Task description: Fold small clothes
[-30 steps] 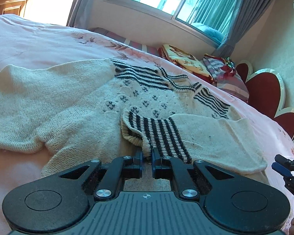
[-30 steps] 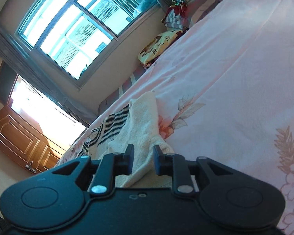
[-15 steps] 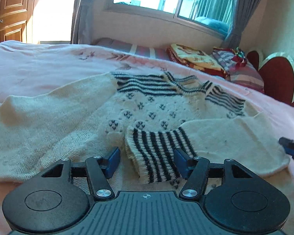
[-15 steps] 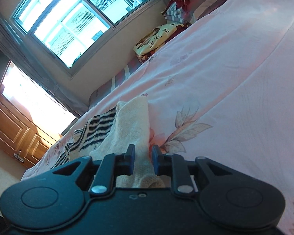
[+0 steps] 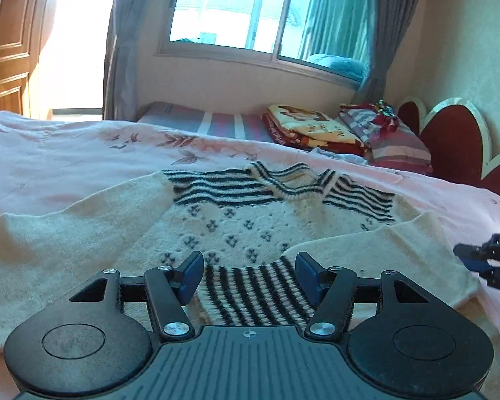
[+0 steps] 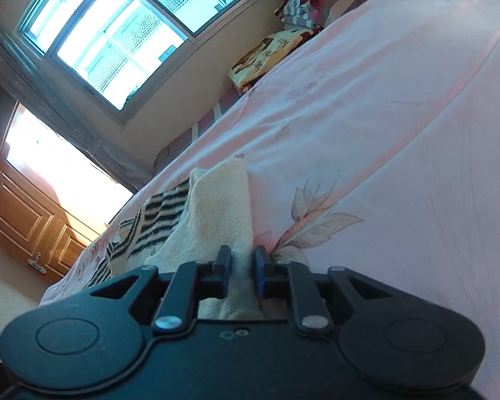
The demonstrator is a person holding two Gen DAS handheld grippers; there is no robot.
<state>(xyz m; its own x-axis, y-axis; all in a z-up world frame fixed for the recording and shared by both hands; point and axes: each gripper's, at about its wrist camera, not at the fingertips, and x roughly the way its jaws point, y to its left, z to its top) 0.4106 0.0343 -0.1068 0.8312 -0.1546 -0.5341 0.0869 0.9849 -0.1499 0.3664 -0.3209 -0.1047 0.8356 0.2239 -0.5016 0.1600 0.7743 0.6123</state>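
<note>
Left gripper (image 5: pixel 250 275) spread wide above striped cuff (image 5: pixel 256 291); right gripper (image 6: pixel 242 265) pinches sweater (image 6: pixel 216 213) fold, contact partly hidden.

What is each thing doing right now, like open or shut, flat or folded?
Left tool: open, holding nothing, striped cuff between its fingers.
Right tool: shut on the sweater's cream edge.
Cream knitted sweater with black stripes: spread on the bed, one sleeve folded across its front.
Black-and-white striped sleeve cuff: lying flat, not gripped.
Pink flowered bedsheet: spread out, lightly creased.
Grey curtains: drawn apart.
</note>
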